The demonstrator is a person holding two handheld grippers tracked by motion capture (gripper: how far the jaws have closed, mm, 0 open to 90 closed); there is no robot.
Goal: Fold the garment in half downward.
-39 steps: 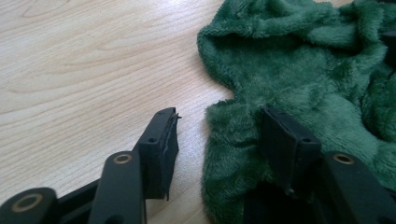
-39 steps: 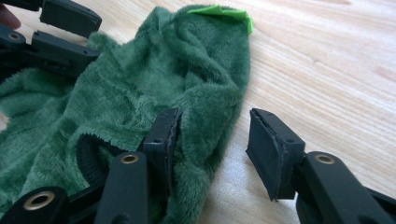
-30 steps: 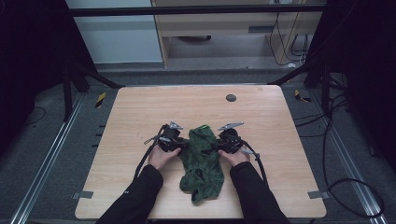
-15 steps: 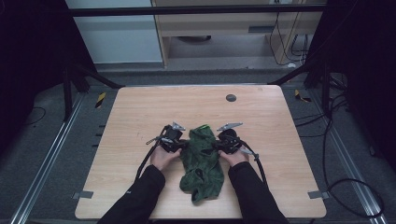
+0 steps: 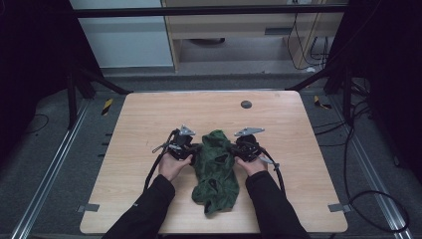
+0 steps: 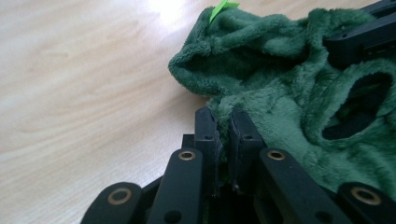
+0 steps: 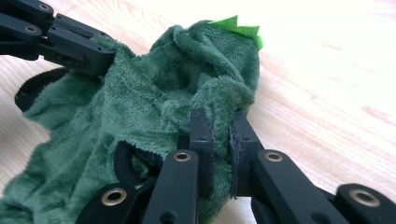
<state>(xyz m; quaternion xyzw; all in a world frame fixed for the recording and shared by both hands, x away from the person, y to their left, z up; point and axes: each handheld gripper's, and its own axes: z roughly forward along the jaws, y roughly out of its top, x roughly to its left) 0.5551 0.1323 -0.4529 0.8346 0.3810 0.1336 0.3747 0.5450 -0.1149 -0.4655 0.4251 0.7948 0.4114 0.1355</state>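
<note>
High view: I have the green fleece garment [image 5: 217,169] crumpled near the tabletop's [image 5: 149,119] front edge, the left hand-held gripper [image 5: 191,149] and right hand-held gripper [image 5: 234,150] just clamped onto its far corners; lifting and spreading remain.

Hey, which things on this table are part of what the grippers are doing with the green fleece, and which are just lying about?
In use:
- green fleece garment
- left gripper, closed on its edge
- right gripper, closed on its other edge

Lying about:
- dark round spot at the far side of the table
</note>
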